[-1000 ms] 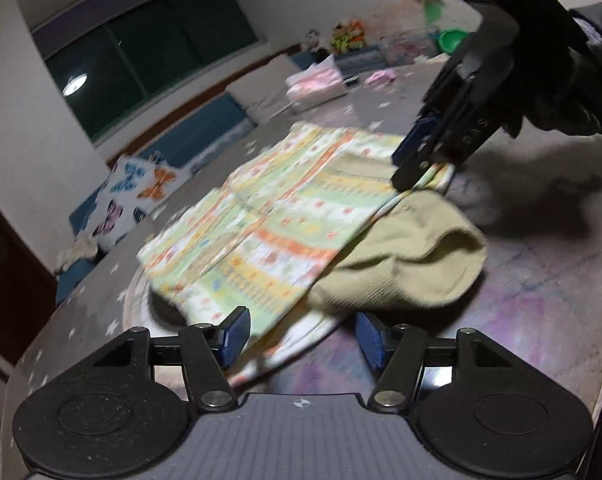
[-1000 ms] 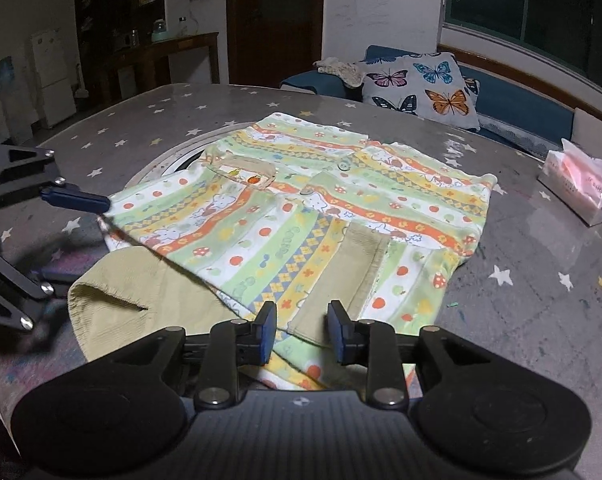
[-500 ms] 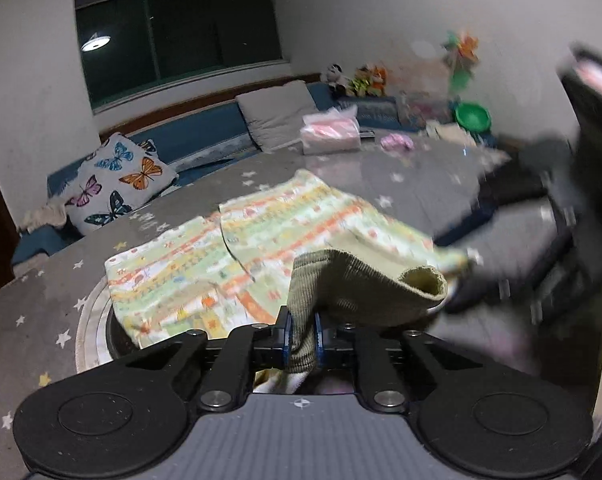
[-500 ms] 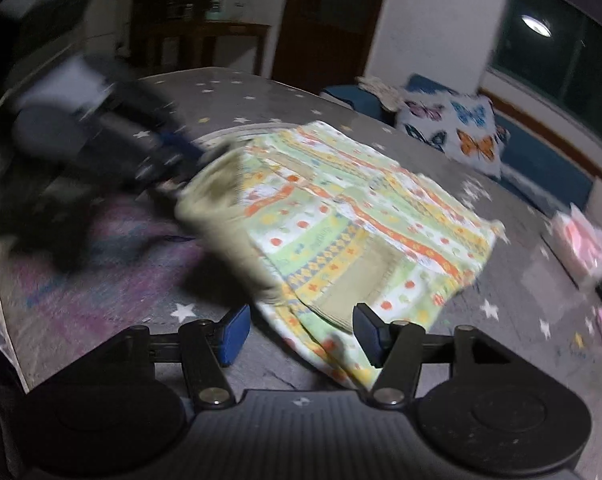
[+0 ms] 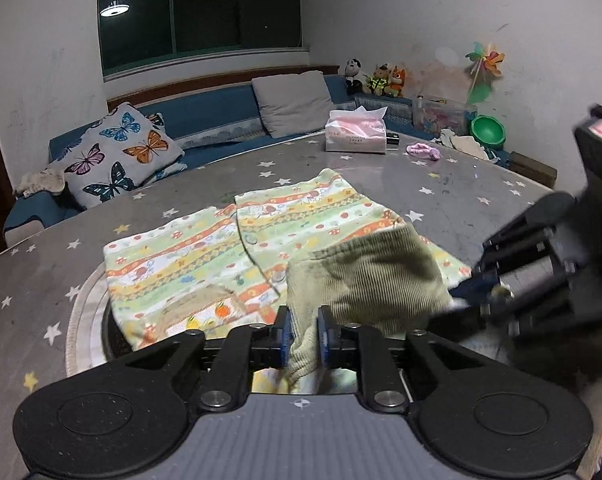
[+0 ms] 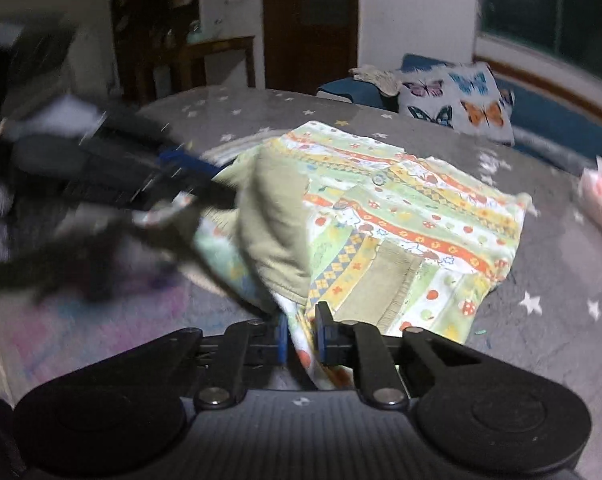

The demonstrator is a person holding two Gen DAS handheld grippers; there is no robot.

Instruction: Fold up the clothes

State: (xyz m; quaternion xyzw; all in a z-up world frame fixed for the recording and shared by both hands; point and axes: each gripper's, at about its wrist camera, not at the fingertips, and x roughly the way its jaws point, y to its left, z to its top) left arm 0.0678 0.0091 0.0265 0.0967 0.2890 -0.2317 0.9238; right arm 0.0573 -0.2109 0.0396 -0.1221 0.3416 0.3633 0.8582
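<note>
A child's patterned jacket (image 5: 205, 256) (image 6: 413, 216), in green, yellow and orange stripes with an olive corduroy hood (image 5: 373, 276) (image 6: 273, 224), lies on the starry grey table (image 5: 453, 192). My left gripper (image 5: 303, 334) is shut on the corduroy hood, which is lifted over the jacket. My right gripper (image 6: 301, 338) is shut on the jacket's printed edge beside the hood. Each gripper shows blurred in the other's view: the right gripper (image 5: 485, 296) at the far right, the left gripper (image 6: 193, 168) at the left.
A tissue pack (image 5: 357, 136), a pink cloth (image 5: 423, 150) and a green bowl (image 5: 487, 130) sit at the table's far side. A blue sofa with a butterfly cushion (image 5: 121, 156) and soft toys (image 5: 377, 78) runs behind it. A round mat (image 5: 81, 320) lies under the jacket.
Both grippers went from open to shut on the garment; the left took the hood, the right the printed edge. The hood has been lifted from the table and carried over the jacket.
</note>
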